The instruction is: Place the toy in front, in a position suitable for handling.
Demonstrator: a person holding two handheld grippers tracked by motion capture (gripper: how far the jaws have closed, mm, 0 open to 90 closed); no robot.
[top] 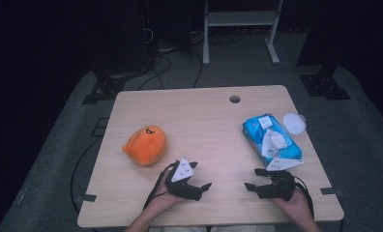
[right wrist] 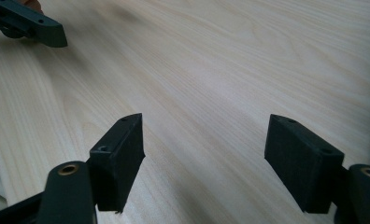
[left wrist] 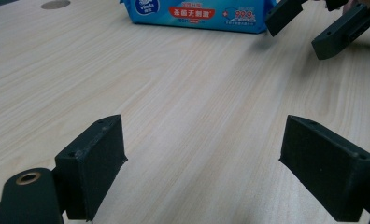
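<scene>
Both grippers sit at the near edge of the table, held in the person's hands, their jaws pointing toward each other across a bare strip of wood. Left gripper has its jaws spread wide with nothing between them; its own view shows the two black pads apart over plain tabletop. Right gripper is likewise spread wide and holds nothing, as its own view confirms. Nearest to the right gripper lies the wipes pack, blue with a white sheet pulled up from its top, resting flat on the right side of the table, just beyond that gripper and not touching it. In the left gripper view the pack lies at the far edge, with the right gripper's jaws in front of its right end. Beside the pack's far right corner lies a round white lid. An orange plush sits on the left side, near the left gripper but apart from it.
</scene>
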